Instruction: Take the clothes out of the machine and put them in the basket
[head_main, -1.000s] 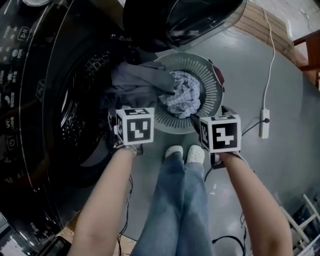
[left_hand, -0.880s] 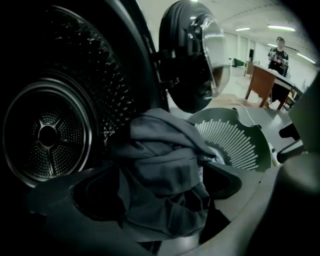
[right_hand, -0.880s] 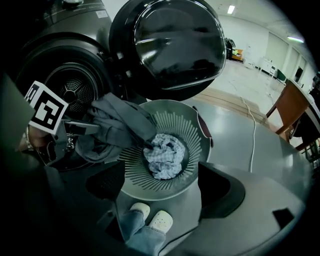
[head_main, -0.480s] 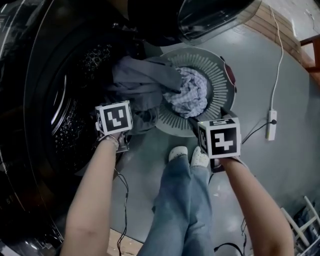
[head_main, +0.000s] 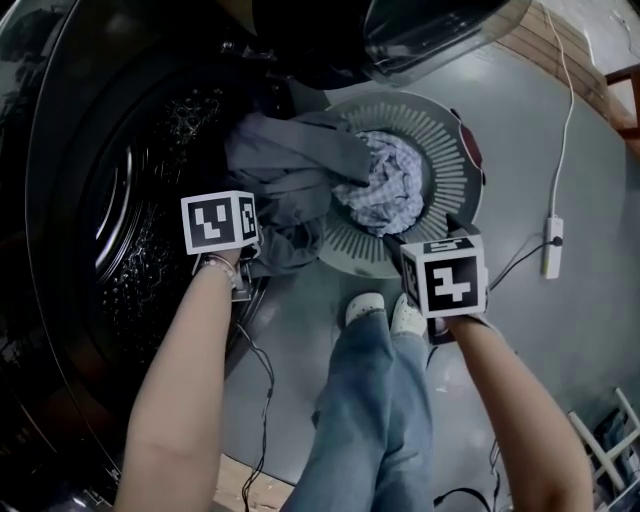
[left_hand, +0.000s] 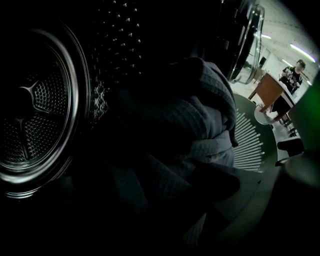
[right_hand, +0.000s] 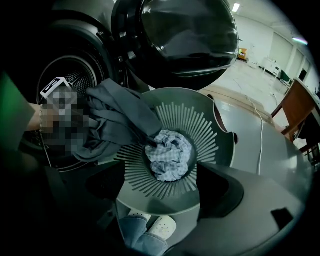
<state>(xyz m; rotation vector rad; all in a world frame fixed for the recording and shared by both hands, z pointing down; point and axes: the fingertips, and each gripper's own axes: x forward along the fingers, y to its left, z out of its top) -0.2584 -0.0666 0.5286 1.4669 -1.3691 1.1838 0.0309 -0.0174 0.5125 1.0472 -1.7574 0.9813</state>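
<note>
Moved down toward the washer (head_main: 120, 230), the left gripper (head_main: 240, 262) has fingers just closing, not yet clenched, about the grey garment (head_main: 290, 175) draped from its mouth onto the basket (head_main: 450, 150), so a grasp seems next; right gripper (head_main: 425, 238) hovers released, empty.

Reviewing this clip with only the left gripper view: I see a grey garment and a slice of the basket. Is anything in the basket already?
Observer: Yes. The head view shows a light checked cloth lying in the middle of the basket.
Operator: How far does the grey garment reach?
Observer: It hangs from the machine over the basket rim, its end touching the checked cloth.
Operator: Where is the right hand-held gripper?
Observer: Above the basket's near rim, jaws apart, nothing between them.
</note>
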